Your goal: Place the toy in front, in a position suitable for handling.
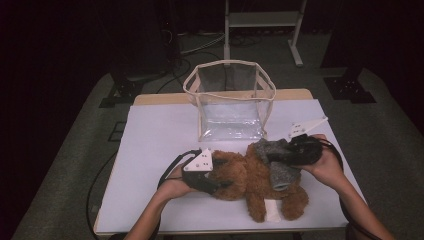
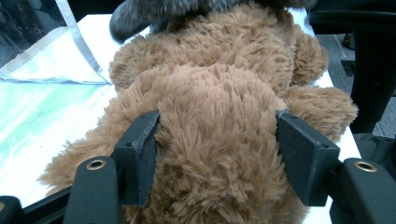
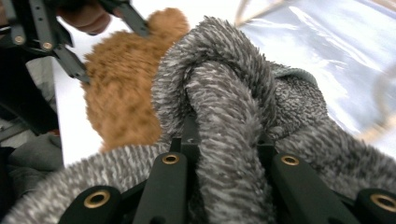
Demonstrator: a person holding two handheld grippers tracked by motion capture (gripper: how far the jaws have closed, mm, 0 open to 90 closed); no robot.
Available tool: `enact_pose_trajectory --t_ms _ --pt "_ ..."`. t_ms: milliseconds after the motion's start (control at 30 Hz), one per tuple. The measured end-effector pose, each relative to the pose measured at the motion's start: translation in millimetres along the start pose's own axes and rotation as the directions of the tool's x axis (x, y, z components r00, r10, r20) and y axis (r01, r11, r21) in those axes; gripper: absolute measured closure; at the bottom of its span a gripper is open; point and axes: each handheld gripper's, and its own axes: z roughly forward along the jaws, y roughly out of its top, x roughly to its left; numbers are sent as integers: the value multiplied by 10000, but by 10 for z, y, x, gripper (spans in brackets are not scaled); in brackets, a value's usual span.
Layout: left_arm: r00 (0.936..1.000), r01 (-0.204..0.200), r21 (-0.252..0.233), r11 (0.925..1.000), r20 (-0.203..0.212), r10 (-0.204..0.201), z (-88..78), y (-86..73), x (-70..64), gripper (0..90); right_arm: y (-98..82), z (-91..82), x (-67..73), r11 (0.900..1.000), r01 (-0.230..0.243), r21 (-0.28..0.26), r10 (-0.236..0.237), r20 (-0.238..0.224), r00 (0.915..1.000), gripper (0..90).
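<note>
My left gripper (image 2: 217, 158) clamps the brown plush teddy bear (image 1: 250, 177) at lower centre; my right gripper (image 3: 229, 154) pinches its grey knitted scarf (image 3: 233, 107). Bagging into the clear plastic tote (image 1: 230, 100) remains.

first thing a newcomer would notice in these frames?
The brown teddy bear lying at the table's near edge, clamped by the left hand-held gripper around its plush body. The right hand-held gripper pinches its grey knit scarf. Behind them, a clear plastic bag stands open.
</note>
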Motion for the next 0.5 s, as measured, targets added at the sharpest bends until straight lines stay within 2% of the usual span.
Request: enact_pose_trajectory --t_ms 100,200,300,500 --pt "10000 -14 55 10000 -6 14 -8 15 7 341 -65 -45 -40 9997 -231 -94 231 -50 9997 740" --pt "9999 -43 141 9999 -91 44 -41 57 15 315 -87 11 -3 9996 -223 -188 220 -191 9996 740" --pt "9994 29 -74 10000 -331 -31 -80 74 38 289 -94 61 36 9994 -221 -258 212 -326 9992 741" --pt "9989 470 -20 9989 -77 -470 -22 10 41 310 -40 77 104 9997 37 -254 -49 -435 9990 741"
